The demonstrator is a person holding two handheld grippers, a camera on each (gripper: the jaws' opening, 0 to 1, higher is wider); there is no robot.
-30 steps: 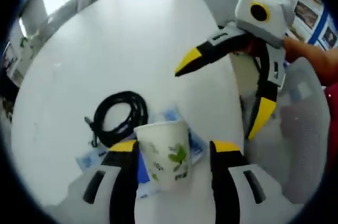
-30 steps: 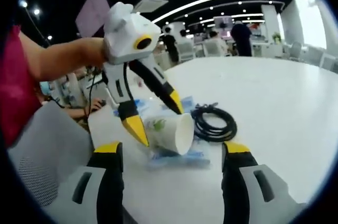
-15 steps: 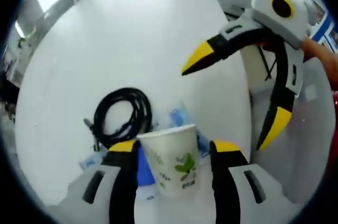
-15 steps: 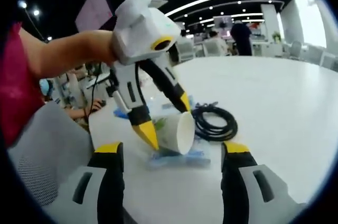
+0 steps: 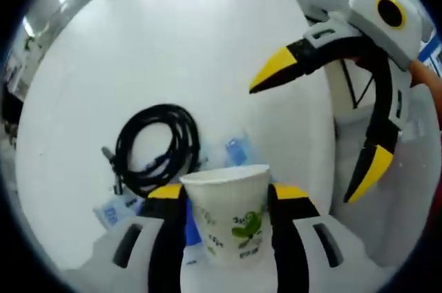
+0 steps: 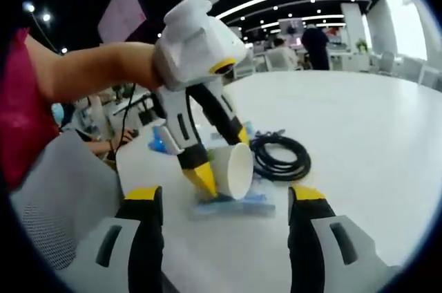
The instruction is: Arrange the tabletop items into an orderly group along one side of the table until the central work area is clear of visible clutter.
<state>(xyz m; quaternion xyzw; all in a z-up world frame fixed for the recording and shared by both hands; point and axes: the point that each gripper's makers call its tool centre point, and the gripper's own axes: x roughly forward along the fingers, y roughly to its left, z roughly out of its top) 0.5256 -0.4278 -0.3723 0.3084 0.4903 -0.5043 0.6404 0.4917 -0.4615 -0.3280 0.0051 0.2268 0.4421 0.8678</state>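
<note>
A white paper cup (image 5: 229,218) with a green leaf print sits between my left gripper's (image 5: 226,195) jaws, which press on both its sides. In the right gripper view the cup (image 6: 233,171) lies tilted, its mouth toward the camera, low over the white table (image 6: 359,127), with the left gripper (image 6: 222,158) coming down from a person's hand. My right gripper (image 6: 226,196) stands open near the table's edge with nothing between its jaws. From the left gripper view it (image 5: 321,121) hangs open at the right.
A coiled black cable (image 5: 155,148) lies just beyond the cup; it (image 6: 280,158) shows to the cup's right in the right gripper view. Blue-and-white packets (image 6: 235,203) lie under the cup. A grey mesh chair (image 6: 55,196) stands at the table's near edge.
The left gripper's jaws have narrowed onto the cup, which now looms larger between them. In the right gripper view the left gripper has swung down and right over the cup.
</note>
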